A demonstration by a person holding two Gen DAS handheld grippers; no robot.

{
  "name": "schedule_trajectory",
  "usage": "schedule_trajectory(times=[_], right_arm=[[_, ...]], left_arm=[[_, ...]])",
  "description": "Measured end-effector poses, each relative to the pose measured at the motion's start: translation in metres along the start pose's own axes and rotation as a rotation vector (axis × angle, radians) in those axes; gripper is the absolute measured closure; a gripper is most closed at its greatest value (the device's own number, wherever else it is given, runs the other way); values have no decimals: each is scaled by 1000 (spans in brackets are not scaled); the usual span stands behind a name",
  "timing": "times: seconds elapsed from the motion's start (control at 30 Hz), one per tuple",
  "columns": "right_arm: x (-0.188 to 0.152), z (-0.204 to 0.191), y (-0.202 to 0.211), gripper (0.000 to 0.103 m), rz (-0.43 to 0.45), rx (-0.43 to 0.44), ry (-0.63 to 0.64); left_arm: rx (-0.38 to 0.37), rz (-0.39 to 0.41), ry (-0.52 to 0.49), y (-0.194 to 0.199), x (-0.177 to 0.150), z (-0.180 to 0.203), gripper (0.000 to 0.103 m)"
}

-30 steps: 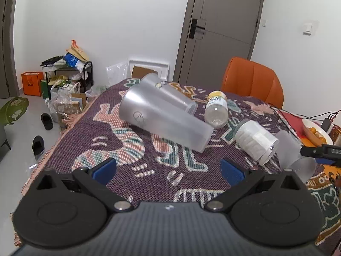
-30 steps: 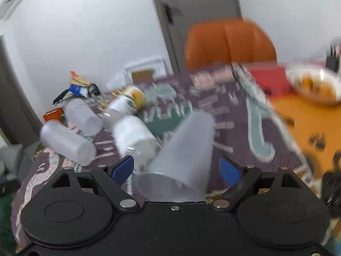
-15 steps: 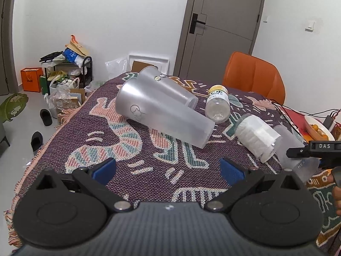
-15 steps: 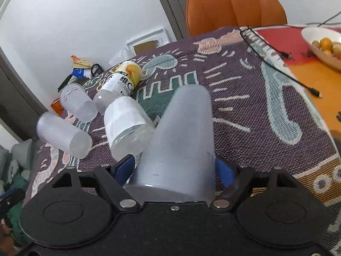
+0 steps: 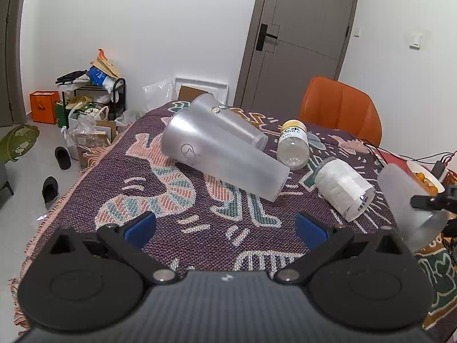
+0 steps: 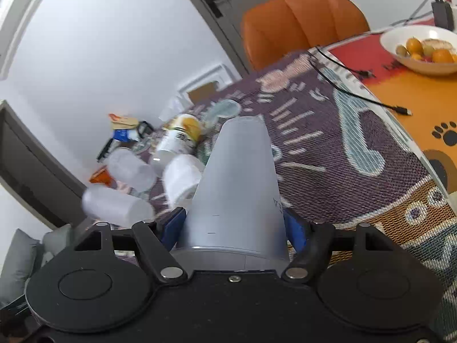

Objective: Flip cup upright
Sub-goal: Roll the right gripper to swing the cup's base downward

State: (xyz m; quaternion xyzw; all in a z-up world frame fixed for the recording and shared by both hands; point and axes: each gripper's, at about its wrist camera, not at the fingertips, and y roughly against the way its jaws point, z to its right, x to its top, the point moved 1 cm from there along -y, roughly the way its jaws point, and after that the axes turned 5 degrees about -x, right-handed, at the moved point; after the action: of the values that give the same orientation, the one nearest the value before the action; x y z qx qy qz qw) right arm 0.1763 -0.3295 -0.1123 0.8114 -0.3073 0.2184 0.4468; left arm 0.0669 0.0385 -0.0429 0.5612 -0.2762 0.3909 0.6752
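My right gripper (image 6: 234, 223) is shut on a frosted plastic cup (image 6: 237, 177), gripped near its rim with the closed base pointing away from the camera, lifted and tilted above the patterned cloth. The same cup (image 5: 408, 197) shows at the right edge of the left wrist view with the right gripper's black finger across it. My left gripper (image 5: 225, 225) is open and empty, hovering over the near part of the cloth. Two large frosted cups (image 5: 222, 154) lie on their sides ahead of it.
A clear bottle with a yellow cap (image 5: 292, 145) and a white-wrapped jar (image 5: 344, 187) lie on the patterned tablecloth (image 5: 171, 200). An orange chair (image 5: 340, 111) stands behind the table. A fruit bowl (image 6: 422, 48) and a black cable (image 6: 357, 91) are at the right.
My right gripper closed on the frosted cup and lifted it, tilting it off the cloth. The left gripper stayed open and nearly still.
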Motion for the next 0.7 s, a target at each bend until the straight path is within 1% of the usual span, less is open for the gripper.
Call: schedule_trajectory(times=[0.2, 0.4, 0.53, 0.7], right_arm=[[-5, -32, 14, 33, 7, 89, 47], [-19, -70, 2, 33, -40, 162, 97], [-32, -91, -9, 33, -77, 187, 119], [-46, -107, -22, 32, -105, 180, 121]], left_arm=[[6, 18, 12, 10, -1, -6, 0], [24, 27, 16, 18, -4, -16, 0], [42, 26, 18, 22, -8, -26, 0], [63, 26, 38, 27, -12, -41, 0]])
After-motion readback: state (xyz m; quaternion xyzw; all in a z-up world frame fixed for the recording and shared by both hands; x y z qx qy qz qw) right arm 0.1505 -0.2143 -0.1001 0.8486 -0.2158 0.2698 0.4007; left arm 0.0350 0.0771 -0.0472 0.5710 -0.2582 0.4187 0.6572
